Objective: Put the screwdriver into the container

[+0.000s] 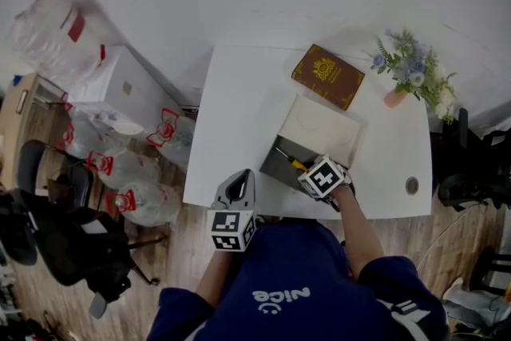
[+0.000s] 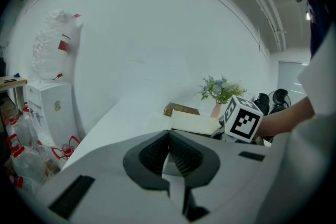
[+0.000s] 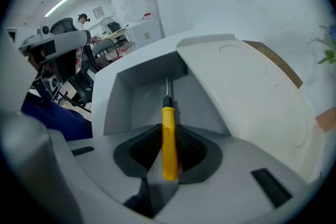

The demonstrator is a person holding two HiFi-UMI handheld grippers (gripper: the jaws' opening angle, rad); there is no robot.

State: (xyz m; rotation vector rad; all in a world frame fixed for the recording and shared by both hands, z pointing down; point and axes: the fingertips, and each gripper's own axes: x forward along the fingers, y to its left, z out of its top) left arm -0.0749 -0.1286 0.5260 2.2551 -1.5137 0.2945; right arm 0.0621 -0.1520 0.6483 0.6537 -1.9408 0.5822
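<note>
Screwdriver lowered into the open box, ready to be let go

The right gripper (image 3: 168, 136) points steeply down, its jaws narrow and closed on the yellow handle of the screwdriver (image 3: 169, 141); the metal shaft already reaches down into the grey container (image 3: 118, 102), beside its raised lid (image 3: 247, 86). To do this well, I judge: keep the tool low and lined up with the box floor; open the jaws gently so it slides in rather than drops; then lift straight up, clear of the lid. The left gripper (image 2: 169, 136) hangs off the near edge of the table (image 1: 231, 116), its jaws together on nothing; it plays no part here.
</note>
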